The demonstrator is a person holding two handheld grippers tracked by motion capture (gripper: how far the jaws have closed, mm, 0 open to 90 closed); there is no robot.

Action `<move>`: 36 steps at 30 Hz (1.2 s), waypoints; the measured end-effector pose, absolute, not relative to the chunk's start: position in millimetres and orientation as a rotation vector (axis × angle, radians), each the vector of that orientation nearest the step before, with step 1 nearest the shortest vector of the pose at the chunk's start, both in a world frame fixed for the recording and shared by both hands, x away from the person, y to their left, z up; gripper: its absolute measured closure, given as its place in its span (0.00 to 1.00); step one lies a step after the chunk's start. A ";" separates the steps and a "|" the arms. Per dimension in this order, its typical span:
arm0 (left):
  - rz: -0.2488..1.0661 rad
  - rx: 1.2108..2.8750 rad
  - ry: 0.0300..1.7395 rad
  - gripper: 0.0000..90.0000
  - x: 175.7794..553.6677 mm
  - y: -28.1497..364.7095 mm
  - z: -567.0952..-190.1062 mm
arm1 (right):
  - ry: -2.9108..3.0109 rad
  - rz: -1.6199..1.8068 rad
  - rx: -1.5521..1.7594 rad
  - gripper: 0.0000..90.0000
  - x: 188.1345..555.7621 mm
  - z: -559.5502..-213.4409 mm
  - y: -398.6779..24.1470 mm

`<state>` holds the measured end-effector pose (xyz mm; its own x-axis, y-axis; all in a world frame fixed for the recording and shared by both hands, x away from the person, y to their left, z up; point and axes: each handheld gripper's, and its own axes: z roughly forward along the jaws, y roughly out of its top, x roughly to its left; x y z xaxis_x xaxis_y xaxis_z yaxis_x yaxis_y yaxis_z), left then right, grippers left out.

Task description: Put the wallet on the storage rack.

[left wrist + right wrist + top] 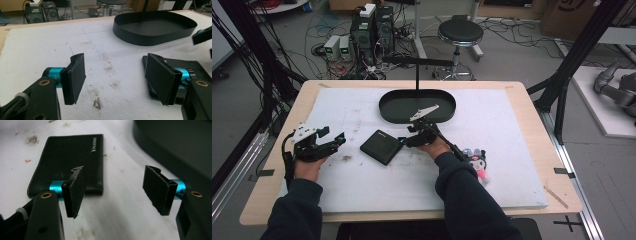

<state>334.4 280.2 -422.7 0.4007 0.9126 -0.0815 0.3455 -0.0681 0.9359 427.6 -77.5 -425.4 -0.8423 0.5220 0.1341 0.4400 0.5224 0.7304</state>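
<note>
A flat black leather case (381, 146) lies on the white mat near the middle of the table. In the right gripper view the case (70, 161) lies just ahead of the left jaw, its near edge close to the pad. My right gripper (408, 139) is open just right of the case, jaws wide with nothing between them (117, 192). My left gripper (338, 139) is open at the left of the mat, a short way left of the case, and holds nothing (117, 80). The case (197, 72) shows behind its right jaw.
A black oval tray (417, 106) sits empty behind the case, with a black stand rising at its far rim. A small plush toy (477, 162) with pink parts lies by the right forearm. The white mat (512, 150) is stained in places. A stool and cables stand beyond the table.
</note>
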 end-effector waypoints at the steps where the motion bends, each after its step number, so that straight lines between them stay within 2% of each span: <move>1: 0.690 1.630 1.133 0.36 334.6 280.2 -422.9 | 2.651 1.227 0.841 0.39 427.6 -425.4 -77.5; 5: 0.689 1.637 1.134 0.36 334.5 279.2 -422.9 | 2.716 1.238 0.795 0.40 430.6 -437.9 -59.2; 8: 0.691 1.641 1.131 0.36 334.3 278.7 -422.8 | 2.774 1.252 0.819 0.44 436.9 -446.8 -54.0; 9: 0.688 1.640 1.132 0.36 334.4 278.3 -423.0 | 2.789 1.269 0.803 0.49 438.6 -447.7 -54.4; 10: 0.686 1.642 1.132 0.36 334.6 278.0 -423.3 | 2.823 1.295 0.782 0.61 439.6 -447.6 -54.8; 13: 0.685 1.653 1.126 0.37 335.1 276.8 -423.7 | 2.838 1.303 0.809 0.65 441.7 -447.6 -55.3; 17: 0.687 1.649 1.129 0.37 334.9 277.1 -423.4 | 2.815 1.309 0.911 0.84 444.0 -444.8 -58.8; 19: 0.687 1.643 1.135 0.37 334.9 278.6 -423.5 | 2.815 1.311 0.928 0.89 444.1 -442.8 -61.0; 27: 0.694 1.632 1.146 0.37 332.9 282.0 -423.2 | 2.652 1.312 0.866 0.93 437.6 -407.6 -87.3; 28: 0.695 1.633 1.145 0.37 332.7 282.2 -423.1 | 2.599 1.284 0.831 0.93 433.2 -394.5 -97.5; 36: 0.693 1.630 1.146 0.37 332.8 281.0 -423.0 | 2.450 1.186 0.649 0.94 408.4 -360.8 -118.7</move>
